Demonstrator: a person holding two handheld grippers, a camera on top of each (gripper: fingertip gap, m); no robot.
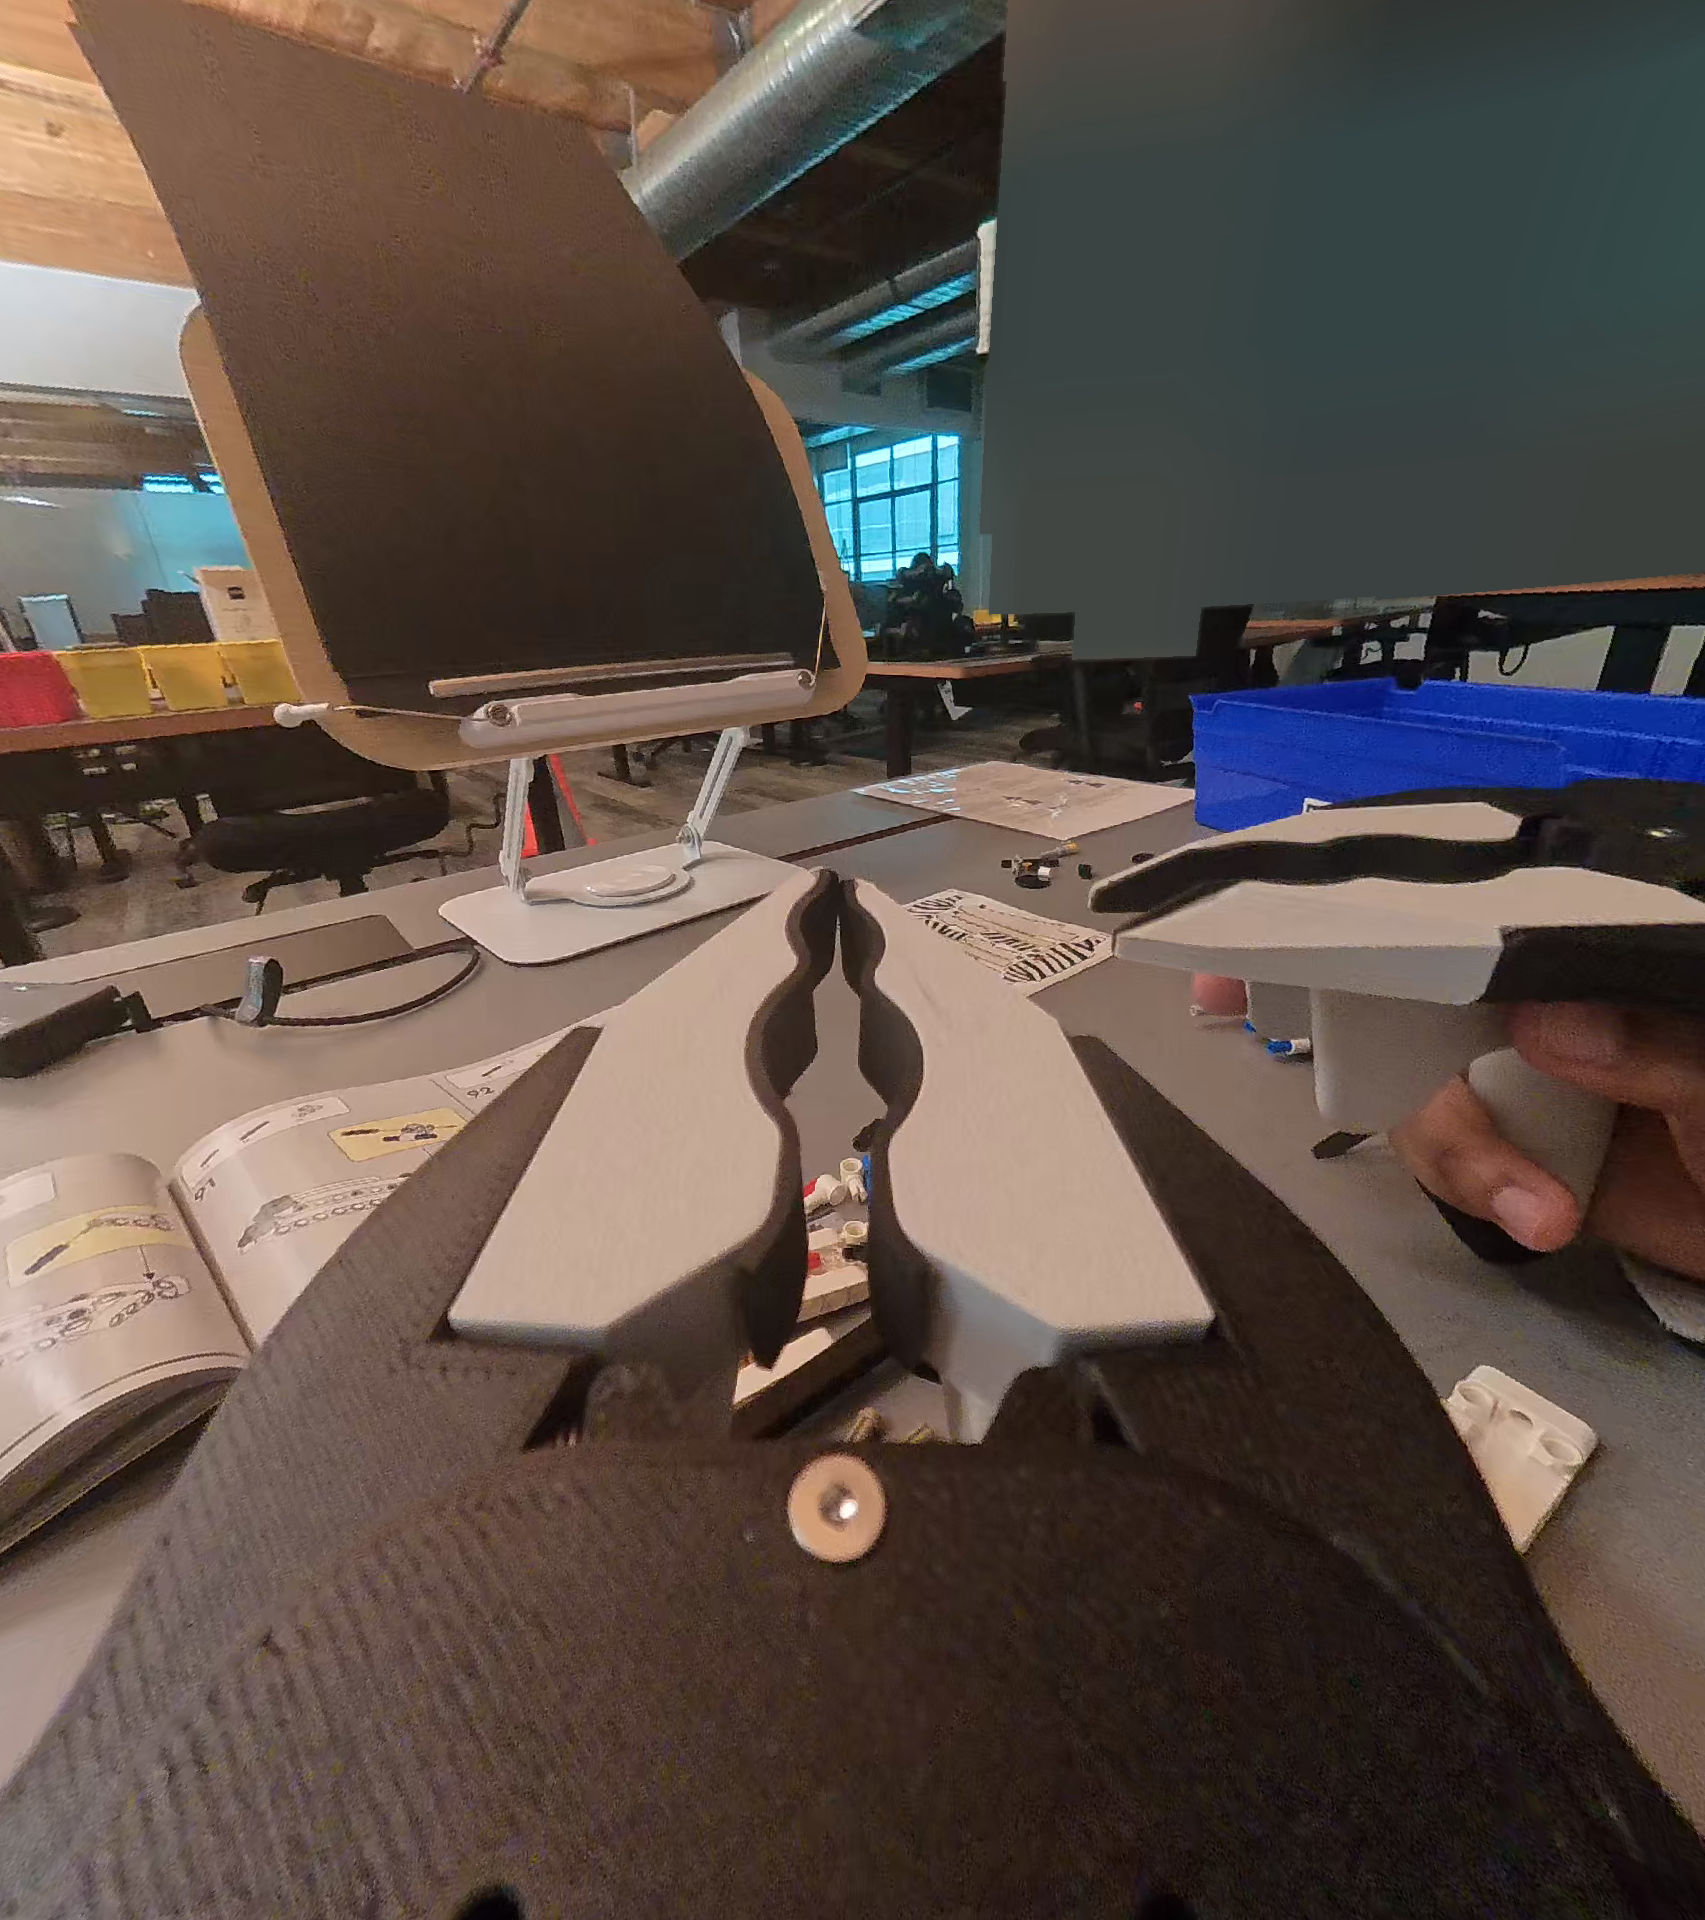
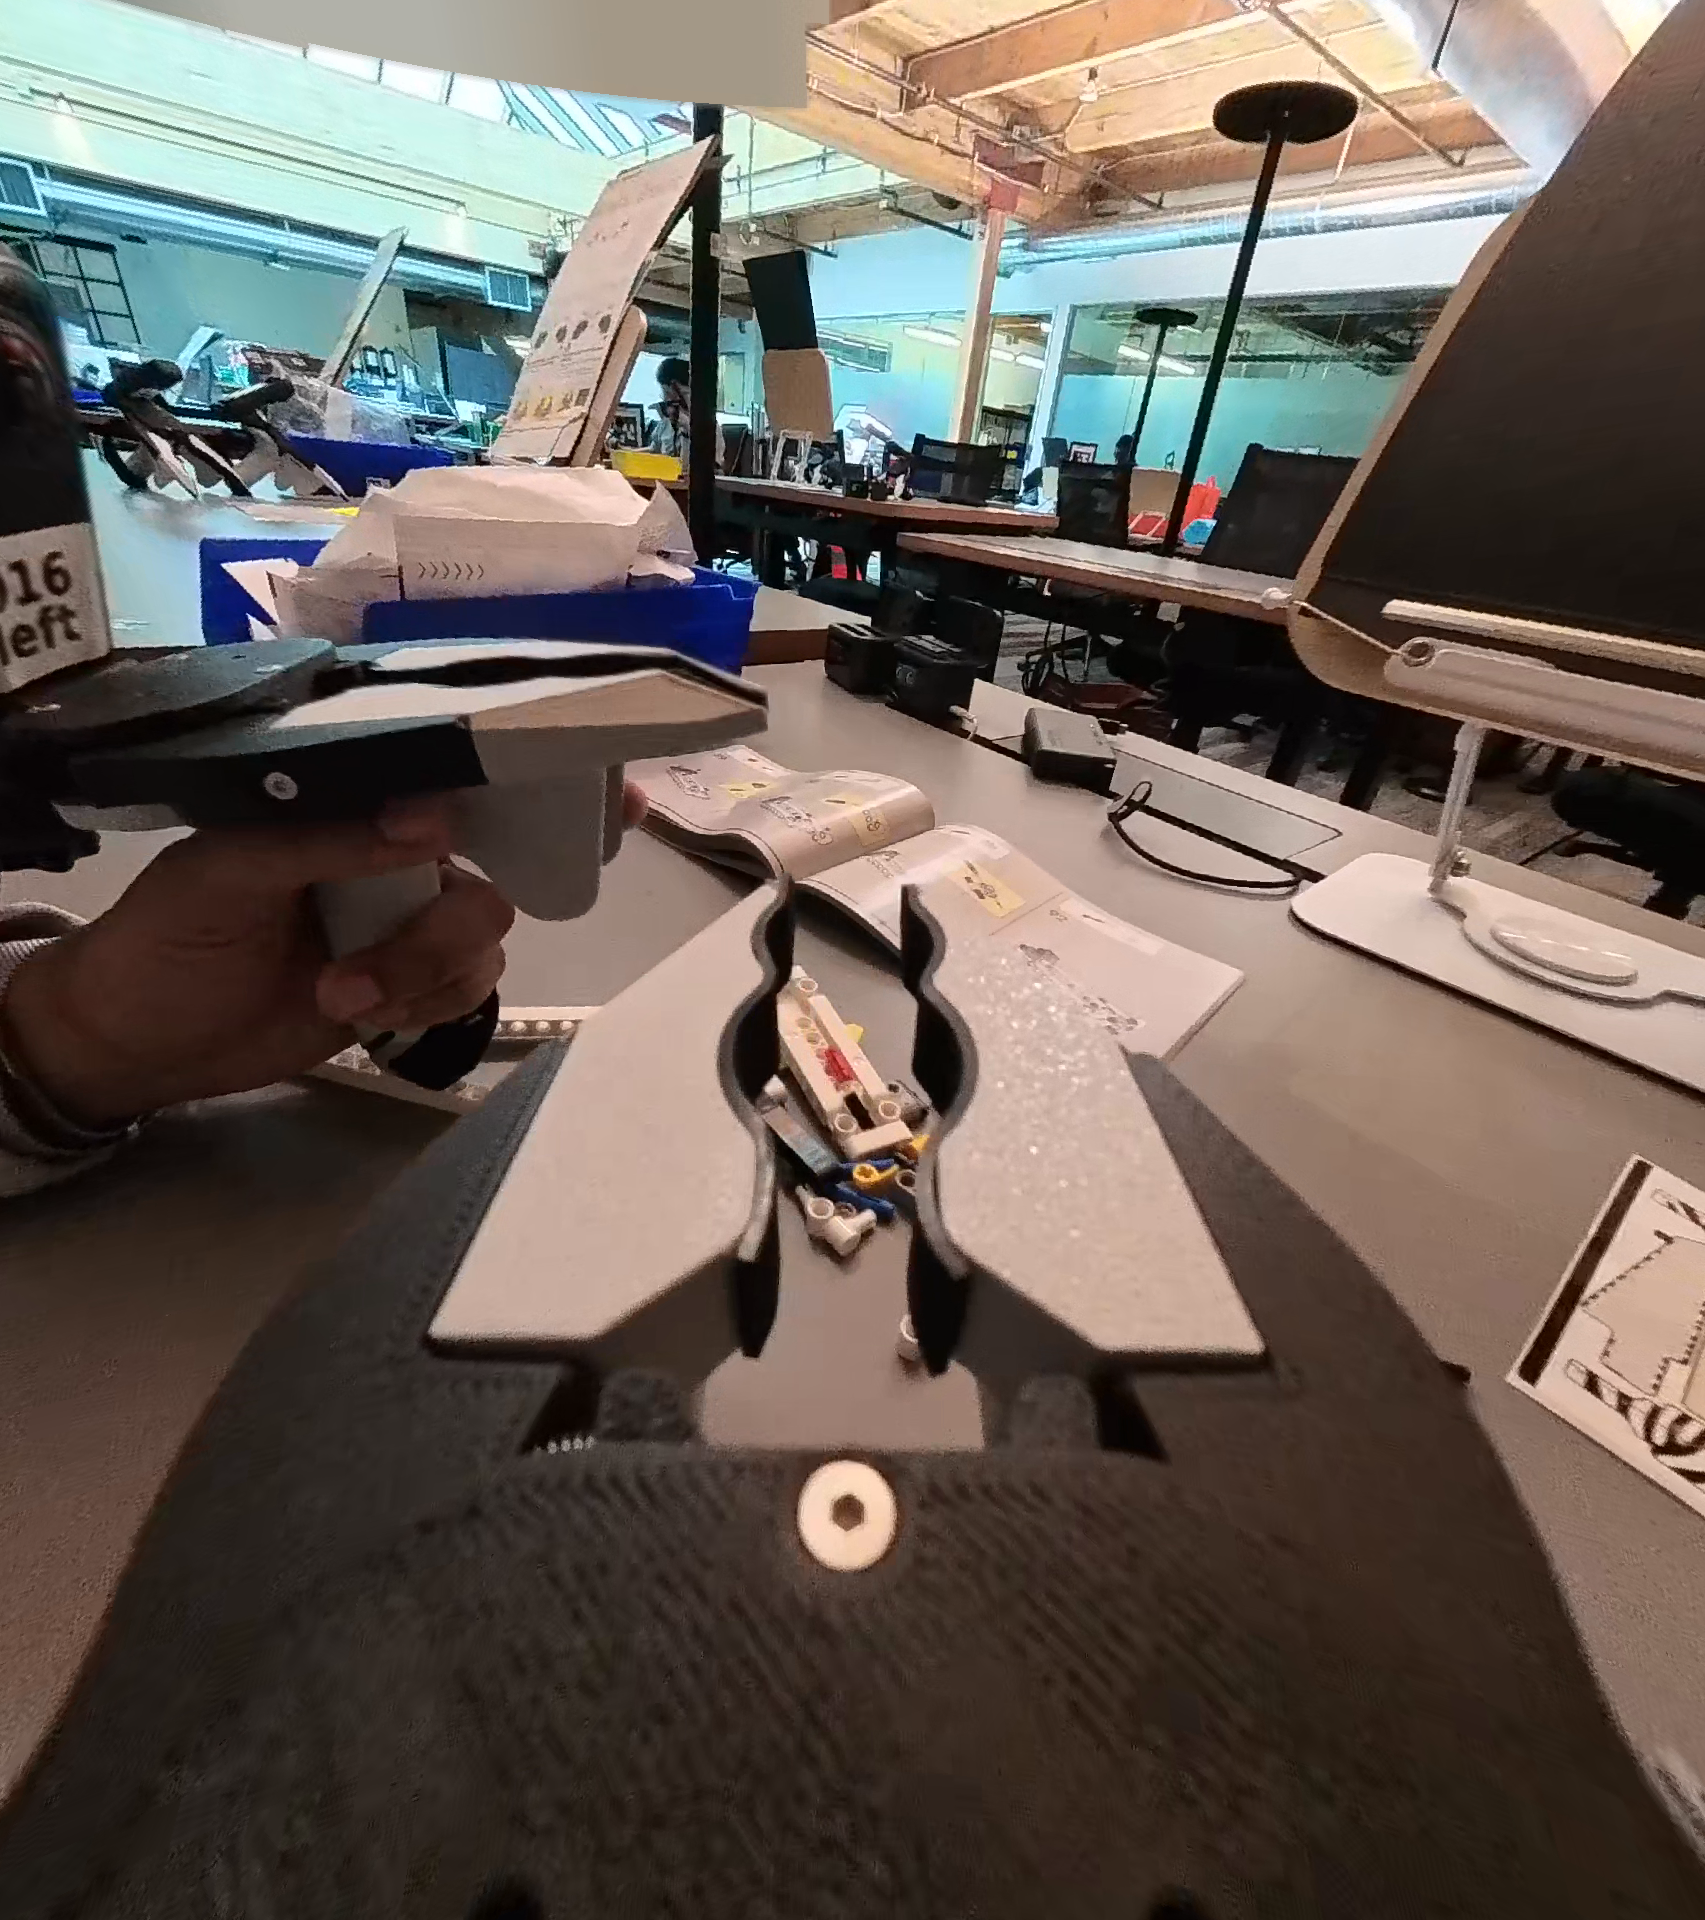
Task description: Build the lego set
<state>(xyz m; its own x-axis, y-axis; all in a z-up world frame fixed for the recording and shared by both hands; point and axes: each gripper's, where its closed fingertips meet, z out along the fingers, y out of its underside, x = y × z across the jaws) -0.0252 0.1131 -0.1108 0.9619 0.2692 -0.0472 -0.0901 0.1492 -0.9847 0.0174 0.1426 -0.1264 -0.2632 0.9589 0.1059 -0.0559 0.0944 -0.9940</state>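
Left wrist view
- My left gripper (image 1: 837, 894): jaws together at the tips, nothing clamped between them, held above the grey table (image 1: 204, 1049).
- Lego pieces (image 1: 843, 1195): small white, red and blue parts glimpsed through the gap behind the closed tips, lying on the table below.
- Instruction booklet (image 1: 100, 1278): open flat, to the left of my gripper.
- Right gripper (image 1: 1128, 914): enters from the right, gripped by a hand (image 1: 1637, 1164); from this side I cannot tell how its jaws stand.
- White lego plate (image 1: 1523, 1444): lies on the table at lower right.
- Sticker sheet (image 1: 1014, 935): striped print, beyond my fingertips.
- Blue bin (image 1: 1450, 738): far right edge of the table.
- Tablet stand (image 1: 619, 883): white base, carrying a dark board, behind the gripper.

Right wrist view
- My right gripper (image 2: 848, 914): jaws apart, empty, poised over the parts.
- Lego assembly (image 2: 837, 1070): white part-built piece with a red element, on the table between the open fingers.
- Loose lego pieces (image 2: 848, 1195): white, blue and yellow, just beside the assembly's near end.
- Left gripper (image 2: 734, 696): at left, tips together.
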